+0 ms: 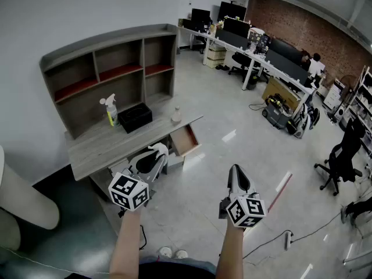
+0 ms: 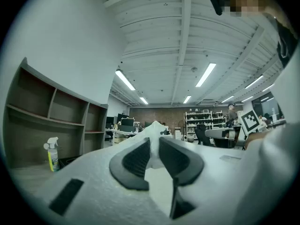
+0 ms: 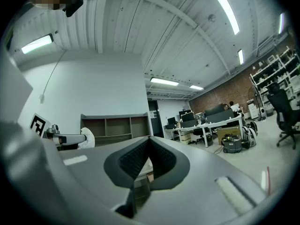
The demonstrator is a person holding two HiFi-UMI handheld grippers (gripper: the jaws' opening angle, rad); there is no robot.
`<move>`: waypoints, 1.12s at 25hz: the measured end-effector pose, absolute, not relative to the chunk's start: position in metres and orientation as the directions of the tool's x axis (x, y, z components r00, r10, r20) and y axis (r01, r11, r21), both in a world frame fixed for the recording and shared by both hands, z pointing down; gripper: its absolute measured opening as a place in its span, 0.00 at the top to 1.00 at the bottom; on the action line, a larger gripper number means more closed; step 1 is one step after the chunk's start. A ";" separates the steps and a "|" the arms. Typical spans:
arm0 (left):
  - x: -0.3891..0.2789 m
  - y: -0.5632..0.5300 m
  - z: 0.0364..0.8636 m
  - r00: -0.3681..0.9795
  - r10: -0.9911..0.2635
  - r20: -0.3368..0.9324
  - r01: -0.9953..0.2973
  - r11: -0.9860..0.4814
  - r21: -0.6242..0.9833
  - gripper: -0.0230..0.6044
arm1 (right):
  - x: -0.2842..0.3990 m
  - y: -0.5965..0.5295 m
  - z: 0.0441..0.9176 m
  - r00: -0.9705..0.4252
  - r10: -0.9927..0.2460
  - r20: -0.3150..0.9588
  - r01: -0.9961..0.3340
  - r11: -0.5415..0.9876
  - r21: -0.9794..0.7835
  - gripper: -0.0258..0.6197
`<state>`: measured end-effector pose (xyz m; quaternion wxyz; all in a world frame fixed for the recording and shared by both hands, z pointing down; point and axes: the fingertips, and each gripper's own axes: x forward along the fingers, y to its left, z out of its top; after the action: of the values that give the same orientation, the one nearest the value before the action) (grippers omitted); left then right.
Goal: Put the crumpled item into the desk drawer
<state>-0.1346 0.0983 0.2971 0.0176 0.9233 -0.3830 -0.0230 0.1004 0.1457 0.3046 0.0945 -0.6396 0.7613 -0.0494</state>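
Note:
A white crumpled item (image 2: 153, 131) is pinched between the dark pads of my left gripper (image 2: 151, 148), which is shut on it. In the head view this gripper (image 1: 156, 154) hangs just in front of the grey desk (image 1: 99, 147), with the crumpled item (image 1: 160, 148) at its tip. The desk drawer (image 1: 186, 139) stands pulled open, its wooden inside showing, just right of the left gripper. My right gripper (image 1: 235, 176) hovers over the floor further right, its jaws shut and empty (image 3: 149, 142). The right gripper view also catches the crumpled item (image 3: 87, 138).
The desk carries a shelf hutch (image 1: 110, 68), a spray bottle (image 1: 110, 110), a black box (image 1: 135, 117) and a small pale object (image 1: 176, 116). Long office desks with monitors (image 1: 256, 51), a person (image 1: 315, 65), a black chair (image 1: 343, 156) and a floor power strip (image 1: 288, 240) lie to the right.

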 end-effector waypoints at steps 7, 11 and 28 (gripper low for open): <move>-0.134 0.094 0.304 0.707 -0.707 -0.021 -0.705 -0.707 0.060 0.86 | 0.101 0.143 0.310 -0.165 -0.984 -0.072 -0.964 0.176 -0.200 0.94; -0.133 0.090 0.308 0.711 -0.703 -0.013 -0.701 -0.710 0.067 0.86 | 0.101 0.141 0.311 -0.161 -0.984 -0.072 -0.964 0.173 -0.201 0.94; -0.142 0.058 0.324 0.753 -0.658 -0.010 -0.655 -0.751 0.086 0.86 | 0.095 0.130 0.320 -0.089 -0.993 -0.078 -0.976 0.103 -0.193 0.94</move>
<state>-0.1418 0.0576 0.3239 0.0384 0.9354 -0.3509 -0.0200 0.0954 0.1301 0.3205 0.0943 -0.6681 0.7366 -0.0455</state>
